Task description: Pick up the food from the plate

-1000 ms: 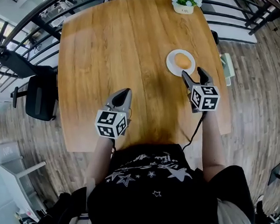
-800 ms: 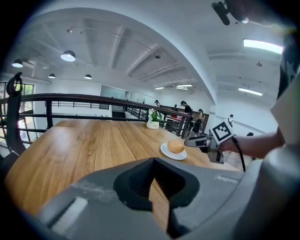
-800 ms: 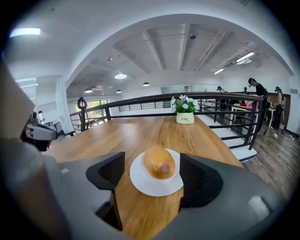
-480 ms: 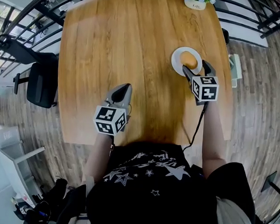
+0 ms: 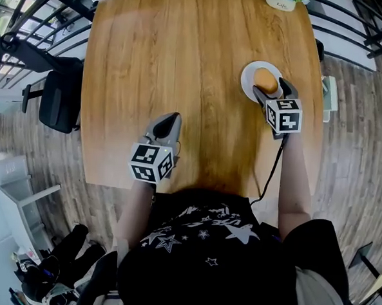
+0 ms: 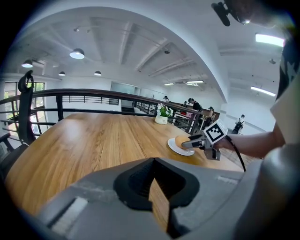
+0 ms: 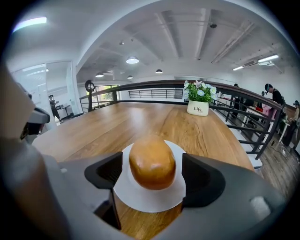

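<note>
A golden-brown bun (image 7: 152, 161) sits on a small white plate (image 7: 140, 199) at the far right of the round wooden table (image 5: 184, 51). My right gripper (image 7: 152, 176) is open, its jaws just opened wide. They stand on either side of the bun with a gap on each side. From above, the bun (image 5: 265, 78) and plate (image 5: 249, 73) lie just ahead of the right gripper (image 5: 272, 90). My left gripper (image 5: 169, 123) hovers over the near table, shut and empty. In its view the bun (image 6: 180, 139) lies far to the right.
A white pot of flowers (image 7: 198, 102) stands at the table's far edge beyond the plate. The table's right edge (image 5: 316, 124) runs close by the plate. A black chair (image 5: 55, 102) stands left of the table, and a railing rings the area.
My right gripper has moved forward and down to the plate, and its jaws now stand around the bun. The left gripper has hardly moved.
</note>
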Tool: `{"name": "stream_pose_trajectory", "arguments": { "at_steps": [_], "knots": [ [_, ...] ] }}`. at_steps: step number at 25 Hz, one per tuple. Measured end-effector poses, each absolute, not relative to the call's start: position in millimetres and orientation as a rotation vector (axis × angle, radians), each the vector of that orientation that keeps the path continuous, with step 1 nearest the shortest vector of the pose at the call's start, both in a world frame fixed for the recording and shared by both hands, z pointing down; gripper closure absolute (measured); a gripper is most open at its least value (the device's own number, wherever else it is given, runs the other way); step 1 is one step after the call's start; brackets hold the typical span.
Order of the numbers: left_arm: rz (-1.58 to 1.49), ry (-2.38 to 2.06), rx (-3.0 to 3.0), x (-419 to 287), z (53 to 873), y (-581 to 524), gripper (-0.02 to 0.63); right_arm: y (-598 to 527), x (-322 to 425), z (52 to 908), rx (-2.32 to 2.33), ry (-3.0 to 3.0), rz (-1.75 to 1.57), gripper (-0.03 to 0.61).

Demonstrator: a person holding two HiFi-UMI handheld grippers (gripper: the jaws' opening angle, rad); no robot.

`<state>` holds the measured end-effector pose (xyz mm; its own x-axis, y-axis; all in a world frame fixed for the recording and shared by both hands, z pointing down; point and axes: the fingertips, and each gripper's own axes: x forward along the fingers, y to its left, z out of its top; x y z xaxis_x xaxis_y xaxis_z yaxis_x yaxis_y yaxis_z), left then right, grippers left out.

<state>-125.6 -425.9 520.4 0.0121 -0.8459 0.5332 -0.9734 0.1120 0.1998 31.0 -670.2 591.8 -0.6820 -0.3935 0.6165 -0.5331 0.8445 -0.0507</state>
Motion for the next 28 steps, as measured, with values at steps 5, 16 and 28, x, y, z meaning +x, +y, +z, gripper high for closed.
{"name": "stream_pose_trajectory", "arguments": {
  "at_steps": [5,16,28],
  "knots": [
    [0.302,-1.874,1.760,-125,517,-424,0.612,-673,29,596,0.674,-2.387,0.264,0.214],
    [0.314,-1.898,1.757,-136,510,-401,0.612,-673,32,594,0.731,-2.358,0.230,0.249],
    [0.266,-1.863,1.845,-151,499,-376,0.612,-631,32,548,0.857,-2.405,0.255,0.250]
  ]
}}
